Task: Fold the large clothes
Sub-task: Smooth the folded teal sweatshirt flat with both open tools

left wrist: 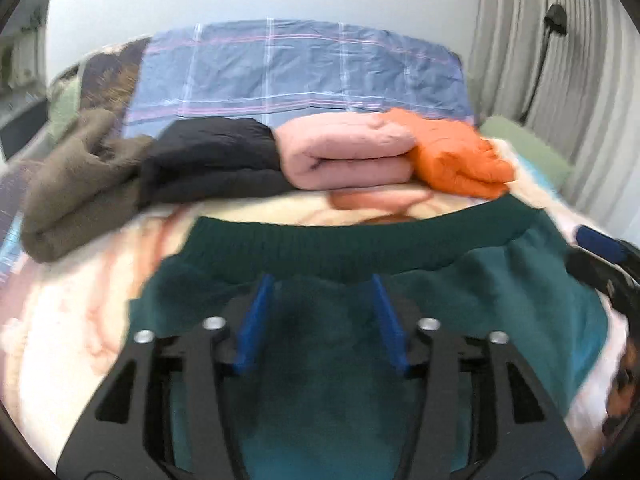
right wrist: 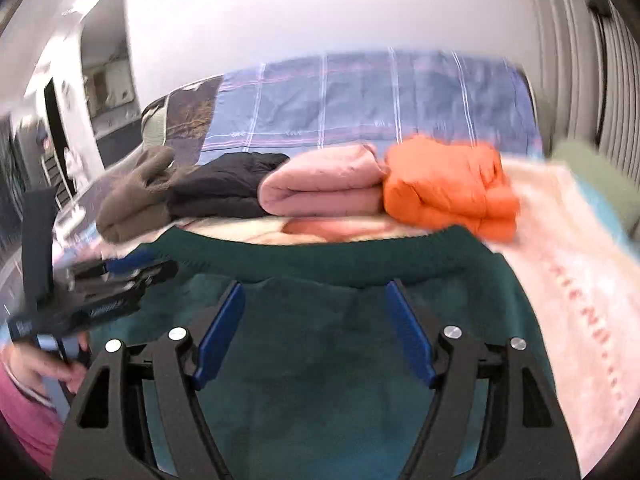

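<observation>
A dark green knit sweater (left wrist: pixel 360 360) lies on the bed under both grippers, its ribbed hem (left wrist: pixel 352 246) toward the far side; it also shows in the right wrist view (right wrist: pixel 320 360). My left gripper (left wrist: pixel 322 284) is open, its blue fingers hovering over the sweater just short of the hem. My right gripper (right wrist: pixel 314 290) is open over the sweater, also near the hem (right wrist: pixel 328 262). The right gripper shows at the right edge of the left wrist view (left wrist: pixel 600 256); the left gripper shows at the left of the right wrist view (right wrist: pixel 112 276).
Beyond the hem lies a row of folded garments: olive brown (left wrist: pixel 76 188), black (left wrist: pixel 208 160), pink (left wrist: pixel 344 156), orange (left wrist: pixel 452 156). A blue plaid quilt (left wrist: pixel 300 68) lies behind. A pale patterned blanket (right wrist: pixel 568 280) covers the bed. Grey curtains (left wrist: pixel 552 40) hang right.
</observation>
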Available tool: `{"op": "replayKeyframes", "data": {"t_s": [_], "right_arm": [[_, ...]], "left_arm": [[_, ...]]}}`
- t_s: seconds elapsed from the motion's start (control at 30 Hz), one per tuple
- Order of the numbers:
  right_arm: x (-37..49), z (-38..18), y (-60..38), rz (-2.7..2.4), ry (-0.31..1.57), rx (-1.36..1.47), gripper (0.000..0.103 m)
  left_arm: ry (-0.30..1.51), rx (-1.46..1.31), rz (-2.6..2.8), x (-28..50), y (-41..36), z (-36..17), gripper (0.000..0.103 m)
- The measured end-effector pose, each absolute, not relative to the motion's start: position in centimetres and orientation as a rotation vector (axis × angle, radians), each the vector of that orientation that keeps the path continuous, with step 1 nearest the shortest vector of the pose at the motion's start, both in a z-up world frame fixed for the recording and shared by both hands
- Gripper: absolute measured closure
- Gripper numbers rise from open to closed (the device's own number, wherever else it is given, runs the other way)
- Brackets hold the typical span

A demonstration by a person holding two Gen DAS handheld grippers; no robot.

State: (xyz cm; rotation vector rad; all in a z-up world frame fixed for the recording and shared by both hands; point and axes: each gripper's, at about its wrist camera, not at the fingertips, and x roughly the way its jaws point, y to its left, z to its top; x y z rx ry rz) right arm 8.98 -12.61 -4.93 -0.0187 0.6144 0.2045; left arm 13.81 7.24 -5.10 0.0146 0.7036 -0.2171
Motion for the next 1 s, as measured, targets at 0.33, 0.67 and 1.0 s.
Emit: {"op": "replayKeyframes", "data": {"t_s": [0.33,0.67,1.0], "right_arm": [[10.7,-11.9,-10.3,0.213,0.755,-0.126,0.027],[5.0,-10.2,-7.2,0.247,0.780,-0.159,0.027],[6.0,-8.5,-8.5,0.273,0.857,-0.069,0.027]], "left_arm": [[0.759,0.047,-0.178,14.8,8.0,-10.1,0.035],[0.746,0.033,-0.188,14.5,8.5,-10.0,0.035],[0.723,0.035,-0.189,14.1,8.4,-10.1,0.035]]}}
